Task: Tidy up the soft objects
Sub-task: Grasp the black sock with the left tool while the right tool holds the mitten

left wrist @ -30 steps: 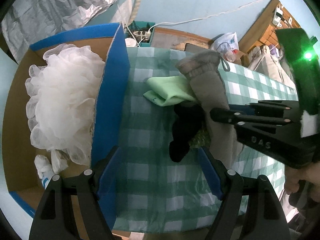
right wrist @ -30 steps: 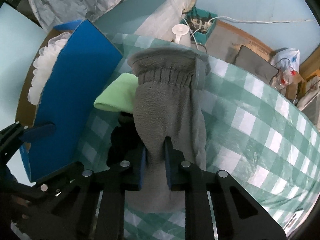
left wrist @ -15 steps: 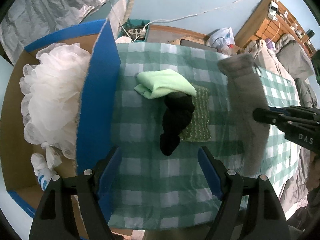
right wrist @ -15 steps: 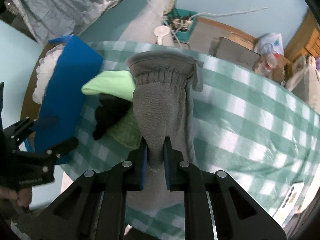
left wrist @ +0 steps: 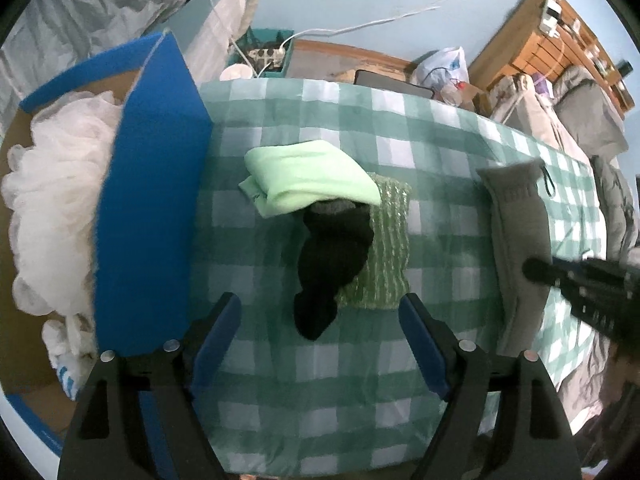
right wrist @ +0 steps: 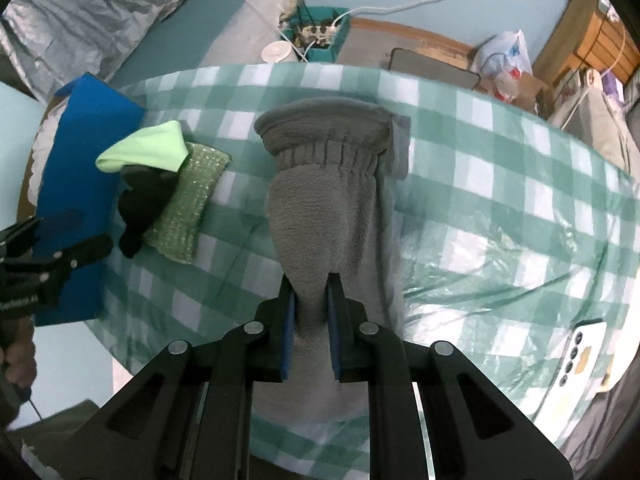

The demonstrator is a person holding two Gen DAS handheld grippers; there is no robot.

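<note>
My right gripper (right wrist: 311,312) is shut on a grey fleece glove (right wrist: 324,200) that lies stretched over the green checked tablecloth; the glove also shows in the left wrist view (left wrist: 516,232) at the right. My left gripper (left wrist: 320,340) is open and empty above the table, just short of a black sock (left wrist: 332,264). The sock lies on a green knitted cloth (left wrist: 390,256), under a folded light green cloth (left wrist: 308,176). A white mesh pouf (left wrist: 52,208) sits inside the blue cardboard box (left wrist: 148,208) at the left.
The checked table (right wrist: 500,208) has a phone (right wrist: 580,356) near its right front edge. Behind the table are a power strip tray (left wrist: 264,54), a plastic bag (left wrist: 444,66) and wooden shelves (left wrist: 540,36). Silver foil sheeting (right wrist: 80,4) hangs at the back left.
My right gripper has carried the grey glove to the right, away from the pile, uncovering the black sock and green knitted cloth. My left gripper stays open.
</note>
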